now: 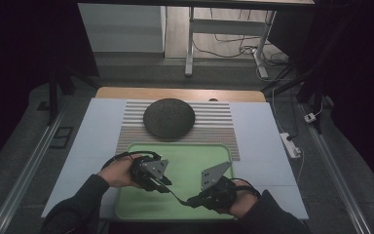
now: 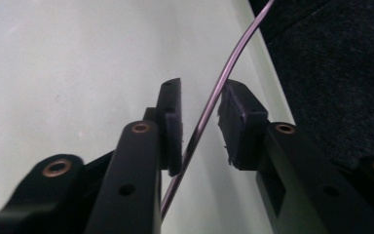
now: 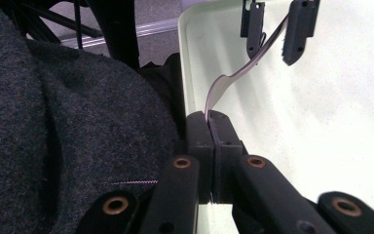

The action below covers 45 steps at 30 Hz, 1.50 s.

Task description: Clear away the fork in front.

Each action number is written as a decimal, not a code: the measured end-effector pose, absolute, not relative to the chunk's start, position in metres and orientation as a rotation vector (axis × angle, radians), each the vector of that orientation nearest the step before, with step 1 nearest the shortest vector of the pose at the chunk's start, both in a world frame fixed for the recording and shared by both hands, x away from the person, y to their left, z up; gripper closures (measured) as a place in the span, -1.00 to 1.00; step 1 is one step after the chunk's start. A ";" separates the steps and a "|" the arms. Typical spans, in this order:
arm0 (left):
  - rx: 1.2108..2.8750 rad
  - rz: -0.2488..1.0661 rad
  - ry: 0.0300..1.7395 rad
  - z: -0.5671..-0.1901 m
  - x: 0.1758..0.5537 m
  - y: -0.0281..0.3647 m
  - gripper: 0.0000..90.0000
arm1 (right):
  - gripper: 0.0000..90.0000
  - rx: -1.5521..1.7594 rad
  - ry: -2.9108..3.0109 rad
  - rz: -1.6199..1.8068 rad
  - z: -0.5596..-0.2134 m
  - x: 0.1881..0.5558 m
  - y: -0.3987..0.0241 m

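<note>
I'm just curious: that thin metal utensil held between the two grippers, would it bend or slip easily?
Probably stiff: the utensil spans from the right gripper to the left gripper and keeps its curve without sagging. Its shiny, narrow handle looks slippery, so it might twist. Likely light, being so thin.

A thin metal utensil, seemingly a fork or spoon [image 3: 229, 80], is held off the green tray [image 1: 185, 207], low in the middle of the high view. Its widened, curved end is clamped between the right gripper's [image 3: 213, 119] fingers. Its slim, shiny handle [image 2: 209, 105] runs up through the gap between the left gripper's [image 2: 202, 122] fingers, against the left-hand finger.
</note>
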<state>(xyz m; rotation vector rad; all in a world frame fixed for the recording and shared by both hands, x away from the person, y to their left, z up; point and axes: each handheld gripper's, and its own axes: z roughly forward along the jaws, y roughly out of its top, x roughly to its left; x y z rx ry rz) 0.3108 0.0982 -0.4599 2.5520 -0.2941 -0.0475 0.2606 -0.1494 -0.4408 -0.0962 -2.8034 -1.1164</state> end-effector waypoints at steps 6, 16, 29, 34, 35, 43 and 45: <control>2.569 -0.067 -0.359 -0.461 0.311 0.094 0.69 | 0.98 -0.078 -2.811 -1.096 -0.441 0.261 -0.149; 2.567 -0.046 -0.520 -0.465 0.306 0.093 0.85 | 0.92 -0.063 -2.814 -1.090 -0.444 0.262 -0.148; 2.590 -0.158 -0.270 -0.464 0.312 0.098 0.92 | 0.36 -0.211 -2.862 -1.186 -0.444 0.272 -0.159; 2.601 -0.157 -0.141 -0.464 0.315 0.103 0.92 | 0.06 -0.340 -2.912 -1.247 -0.442 0.275 -0.165; 2.602 -0.154 -0.118 -0.463 0.315 0.104 0.92 | 0.06 -0.340 -2.912 -1.247 -0.442 0.275 -0.165; 2.594 -0.136 0.165 -0.463 0.320 0.114 0.92 | -0.33 -0.562 -2.928 -1.329 -0.441 0.279 -0.177; 2.592 -0.129 0.231 -0.464 0.320 0.117 0.92 | -0.40 -0.613 -2.922 -1.333 -0.442 0.280 -0.180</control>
